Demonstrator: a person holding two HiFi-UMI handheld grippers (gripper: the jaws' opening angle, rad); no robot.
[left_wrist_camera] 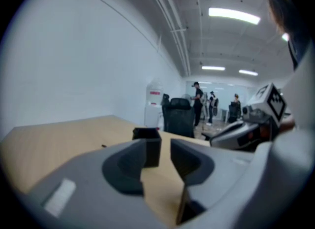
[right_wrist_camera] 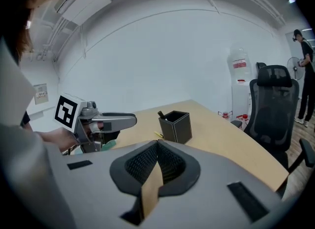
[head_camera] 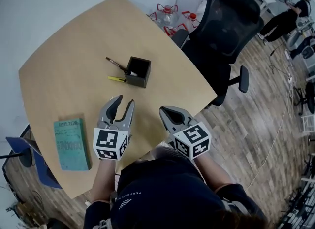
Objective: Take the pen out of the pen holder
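Left gripper [head_camera: 125, 99]: released, jaws spread wide with nothing between them; the holder shows beyond the gap.
Right gripper [head_camera: 163, 110]: clenched, jaws pressed together on nothing.
Both grippers: over the table's near edge, side by side, pointing toward the holder and well apart from it.
Holder [head_camera: 137, 80]: black, square, open-topped, upright near the middle of the table [head_camera: 64, 50].
Pen [head_camera: 117, 65]: dark, slanting up and out over the holder's left rim; its lower end seems to sit inside the holder, though it is too small to tell for sure.
Yellow pen [head_camera: 117, 79]: flat on the table, one end just beside the holder's left wall.
Book [head_camera: 72, 143]: green, flat by the near edge, left of the left gripper.
Chair [head_camera: 224, 31]: black, at the table's far right side.
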